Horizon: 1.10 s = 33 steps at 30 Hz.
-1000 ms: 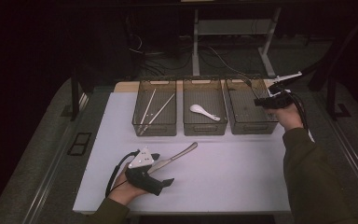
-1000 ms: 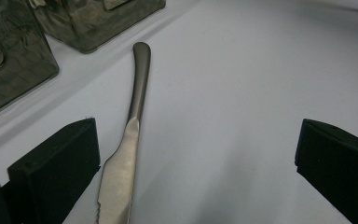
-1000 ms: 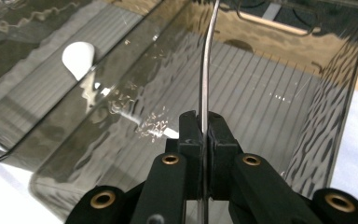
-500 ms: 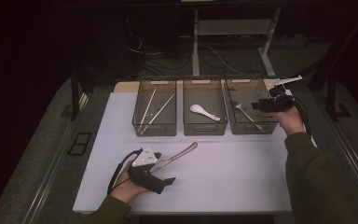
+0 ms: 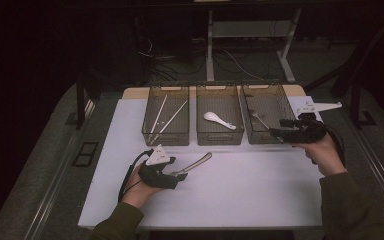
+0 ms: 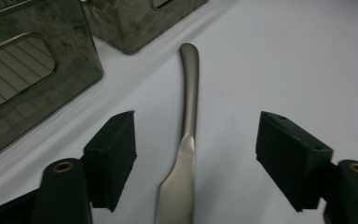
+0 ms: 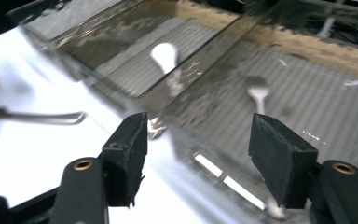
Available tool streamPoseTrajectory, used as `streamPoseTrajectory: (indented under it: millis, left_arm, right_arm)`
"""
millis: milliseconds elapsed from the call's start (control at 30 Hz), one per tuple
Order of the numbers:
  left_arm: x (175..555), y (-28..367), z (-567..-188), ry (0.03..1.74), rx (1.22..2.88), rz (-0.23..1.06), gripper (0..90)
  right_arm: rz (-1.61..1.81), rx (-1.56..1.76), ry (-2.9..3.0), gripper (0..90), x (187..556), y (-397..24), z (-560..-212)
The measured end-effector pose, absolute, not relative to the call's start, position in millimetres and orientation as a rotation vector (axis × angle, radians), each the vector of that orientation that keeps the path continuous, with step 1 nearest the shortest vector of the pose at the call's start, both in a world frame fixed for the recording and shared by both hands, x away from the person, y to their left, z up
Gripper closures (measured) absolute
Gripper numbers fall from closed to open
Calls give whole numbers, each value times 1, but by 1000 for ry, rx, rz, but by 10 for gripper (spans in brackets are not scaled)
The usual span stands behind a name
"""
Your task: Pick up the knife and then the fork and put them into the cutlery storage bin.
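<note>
1. High view: my left gripper (image 5: 176, 173) lies on the white mat (image 5: 260, 200), jaws straddling the metal utensil (image 5: 196, 164), which runs from between them up and to the right toward the trays. My right gripper (image 5: 276, 132) hangs open and empty by the right tray (image 5: 266, 120).

2. Left gripper view: the jaws have just been closing, pads not yet touching. The utensil (image 6: 186, 154) points straight ahead, handle tip farthest away. I judge it stiff, light and slippery; I'd pinch the flat neck.

3. Right gripper view: the jaws have just been opening, nothing between them; the tray lies ahead.
</note>
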<state>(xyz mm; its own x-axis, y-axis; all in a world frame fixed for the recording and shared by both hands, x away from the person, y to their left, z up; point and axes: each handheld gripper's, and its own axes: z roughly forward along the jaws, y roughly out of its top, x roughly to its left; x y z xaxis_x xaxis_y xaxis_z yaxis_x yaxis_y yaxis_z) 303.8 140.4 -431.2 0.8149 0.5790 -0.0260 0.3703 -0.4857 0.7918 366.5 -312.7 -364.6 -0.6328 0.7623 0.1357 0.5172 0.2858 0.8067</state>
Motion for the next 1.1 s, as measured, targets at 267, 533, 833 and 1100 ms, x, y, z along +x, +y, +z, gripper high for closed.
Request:
streamPoseTrajectory:
  millis: [267, 533, 833, 1100]
  left_arm:
    - [319, 132, -434, 679, 2186, 285, 507]
    - [326, 119, -443, 652, 2239, 248, 616]
    - [327, 117, -449, 643, 2288, 258, 713]
    - [330, 121, -450, 626, 2277, 216, 789]
  right_arm:
    - [1312, 1122, 2359, 358, 334, -298, -382]
    - [1323, 1068, 2418, 356, 304, -286, -401]
    - [1315, 991, 2485, 351, 275, -278, -418]
    - [1293, 971, 2486, 333, 273, -272, -423]
